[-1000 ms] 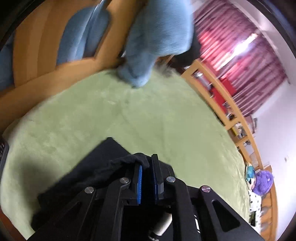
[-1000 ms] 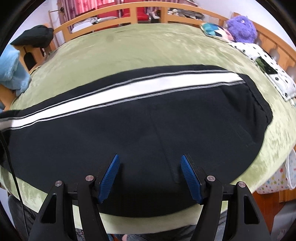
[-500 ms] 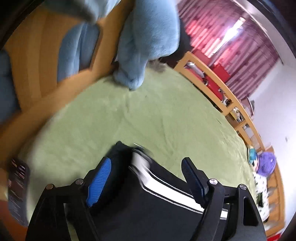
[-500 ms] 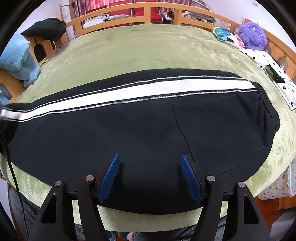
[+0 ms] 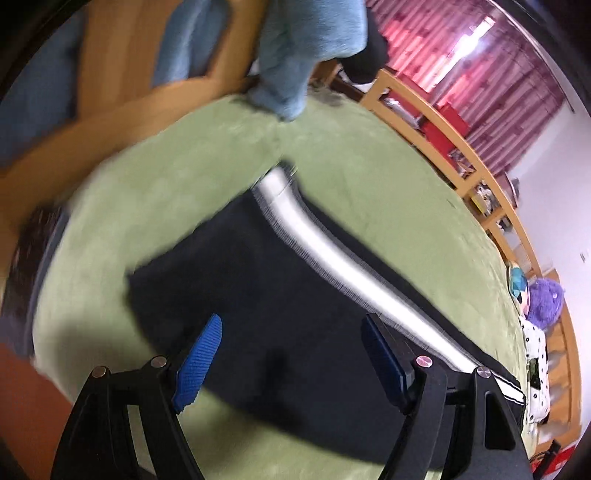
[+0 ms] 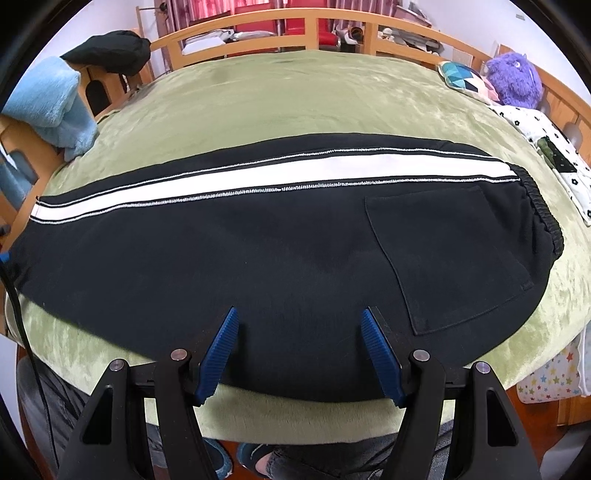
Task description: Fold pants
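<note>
1. The left gripper (image 5: 291,354) has its jaws spread wide and holds nothing. Its blue ribbed pads (image 5: 199,363) hang above the cuff end of the pants, apart from the cloth.
2. The right gripper (image 6: 299,356) is likewise spread wide and empty. Its tips sit over the near edge of the garment, about mid-length.
3. The black knit track pants with a white side stripe (image 6: 258,240) lie flat along the near part of the bed, one leg apparently stacked on the other. The elastic waistband (image 6: 543,218) is at the right. The cuffs (image 5: 280,181) are at the left.
4. Judged step: the lengthwise fold looks done, and the crosswise fold is not yet begun.
5. To do that fold well, each gripper should pinch both layers at one end, close to the corners. Lifting low and carrying cuff toward waistband evenly would likely keep the stripe straight and the edges matched.
6. Risk: a pinch that takes only the top layer would let the lower leg drag and bunch.
7. The fabric appears thick, matte and soft. The square patch pocket (image 6: 447,258) adds a stiffer stitched area near the waist.
8. The green plush bed cover (image 6: 295,103) has a short nap and may cling to the knit.
9. A light blue fleece blanket (image 6: 51,107) drapes over the wooden bed rail (image 6: 258,22). A purple plush toy (image 6: 513,77) sits at the far right corner.
</note>
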Available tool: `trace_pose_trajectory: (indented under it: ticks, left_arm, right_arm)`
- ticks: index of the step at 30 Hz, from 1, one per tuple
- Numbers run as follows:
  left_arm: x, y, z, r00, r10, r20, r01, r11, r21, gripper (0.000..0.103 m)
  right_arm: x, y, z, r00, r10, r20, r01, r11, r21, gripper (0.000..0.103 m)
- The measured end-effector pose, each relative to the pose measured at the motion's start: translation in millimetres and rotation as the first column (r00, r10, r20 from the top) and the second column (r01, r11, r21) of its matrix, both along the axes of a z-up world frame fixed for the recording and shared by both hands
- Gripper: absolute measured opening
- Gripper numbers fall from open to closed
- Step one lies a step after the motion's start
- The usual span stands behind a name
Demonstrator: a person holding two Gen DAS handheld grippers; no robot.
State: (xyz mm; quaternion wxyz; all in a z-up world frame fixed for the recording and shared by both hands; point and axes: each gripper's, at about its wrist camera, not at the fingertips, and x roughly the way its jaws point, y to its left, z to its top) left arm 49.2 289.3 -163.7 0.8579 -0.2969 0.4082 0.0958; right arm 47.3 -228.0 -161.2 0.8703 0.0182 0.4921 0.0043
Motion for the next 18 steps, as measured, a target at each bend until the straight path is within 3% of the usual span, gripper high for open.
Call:
trace_pose_trajectory:
  ticks: [10,18]
  left_arm:
    - [-29,5,-43,0.991,0.057,-0.118,-0.054,0.998,0.034,0.075]
    - [-15,24,-51,0.993,0.100,-0.065,-0.101,0.995,-0.017,0.072]
  right_arm:
    - [0,7,-10,1.000,0.002,-0.025,-0.001,1.000,0.030,0.068]
    - [-7,23,-9,0.999,0.046,-0.022,-0.046,0.999,0.000,0.068]
